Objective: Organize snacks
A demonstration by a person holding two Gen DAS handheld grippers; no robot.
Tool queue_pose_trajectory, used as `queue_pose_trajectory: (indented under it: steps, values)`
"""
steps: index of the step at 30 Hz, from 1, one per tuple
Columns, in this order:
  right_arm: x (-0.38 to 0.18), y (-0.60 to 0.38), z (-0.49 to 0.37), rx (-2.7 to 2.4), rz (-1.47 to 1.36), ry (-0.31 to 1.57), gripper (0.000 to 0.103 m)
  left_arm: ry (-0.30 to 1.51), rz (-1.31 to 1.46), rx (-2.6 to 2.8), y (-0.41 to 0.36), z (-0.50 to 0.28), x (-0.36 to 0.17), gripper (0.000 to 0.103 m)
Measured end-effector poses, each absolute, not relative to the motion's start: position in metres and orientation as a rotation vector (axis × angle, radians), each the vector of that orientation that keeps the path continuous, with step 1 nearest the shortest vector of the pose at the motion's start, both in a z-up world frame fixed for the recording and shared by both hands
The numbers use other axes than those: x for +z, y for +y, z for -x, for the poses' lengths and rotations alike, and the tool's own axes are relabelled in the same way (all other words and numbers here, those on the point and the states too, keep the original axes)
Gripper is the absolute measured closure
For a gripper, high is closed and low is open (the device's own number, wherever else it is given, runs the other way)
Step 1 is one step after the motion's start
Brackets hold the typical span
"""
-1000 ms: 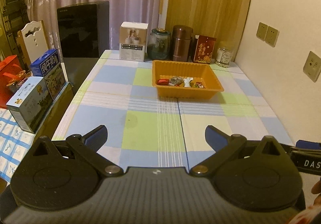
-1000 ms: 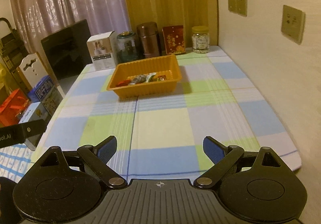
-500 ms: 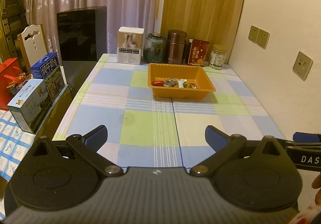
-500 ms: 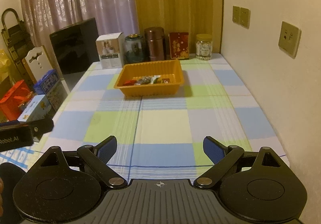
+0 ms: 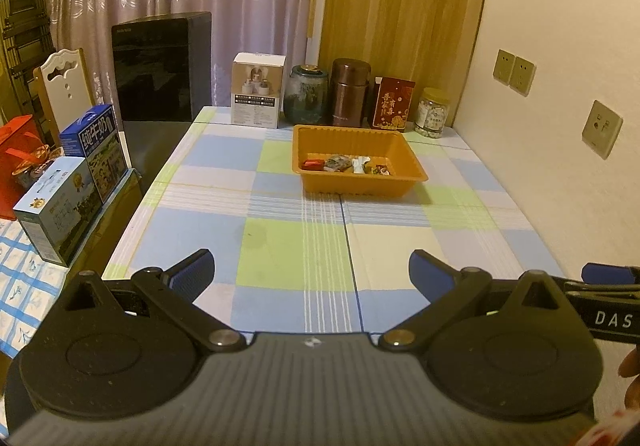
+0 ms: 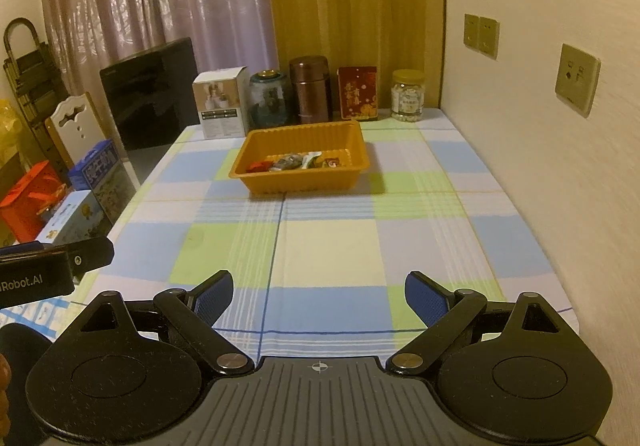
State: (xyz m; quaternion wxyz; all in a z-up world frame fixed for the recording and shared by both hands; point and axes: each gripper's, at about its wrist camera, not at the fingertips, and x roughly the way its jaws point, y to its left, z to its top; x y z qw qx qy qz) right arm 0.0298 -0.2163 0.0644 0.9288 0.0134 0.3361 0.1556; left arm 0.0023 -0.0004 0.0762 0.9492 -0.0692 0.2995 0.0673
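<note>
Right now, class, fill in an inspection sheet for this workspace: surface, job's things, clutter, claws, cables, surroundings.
Surface: table under a blue, green and white checked cloth, mostly bare.
Job's things: orange plastic tray holding a row of wrapped snacks.
Clutter: white carton, dark glass jar, brown metal canister, red packet, clear lidded jar along the far edge.
Claws: left claw and right claw open, empty.
Cables: nothing seen.
Surroundings: curtain, wall sockets, milk cartons at left.
</note>
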Motion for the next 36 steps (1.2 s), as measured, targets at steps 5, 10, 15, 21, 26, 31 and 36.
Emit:
queue_pose_trajectory:
  steps: [5,10,15,21,26,31,36]
  values:
    - [0.0639,-0.2174,-0.0296,0.314,-0.028,0.69,0.011,0.61,0.142,0.134,-0.0011,-0.0031,0.0753,0.0]
    - [0.0638,-0.2182,-0.0294,0.311,-0.028,0.689,0.011,0.611,0.142,0.135,-0.0016,-0.0036,0.0744,0.0]
    - [0.0637,-0.2177,-0.0291,0.314,-0.026,0.688,0.011,0.611,0.143,0.135,-0.0009,-0.003,0.0737,0.0]
    - [0.0638,-0.2164,-0.0278,0.31,-0.03,0.683,0.011,0.611,0.142,0.134,-0.0009,-0.0029,0.0735,0.0]
    - [0.0644,-0.2162,-0.0279,0.307,-0.032,0.68,0.011,0.611,0.141,0.134,-0.0008,-0.0029,0.0735,0.0]
    - [0.0646,-0.2173,-0.0287,0.305,-0.034,0.679,0.011,0.613,0.141,0.133,-0.0007,-0.0028,0.0732,0.0]
    - [0.0647,-0.2188,-0.03,0.304,-0.037,0.679,0.011,0.612,0.138,0.131,-0.0011,-0.0028,0.072,0.0]
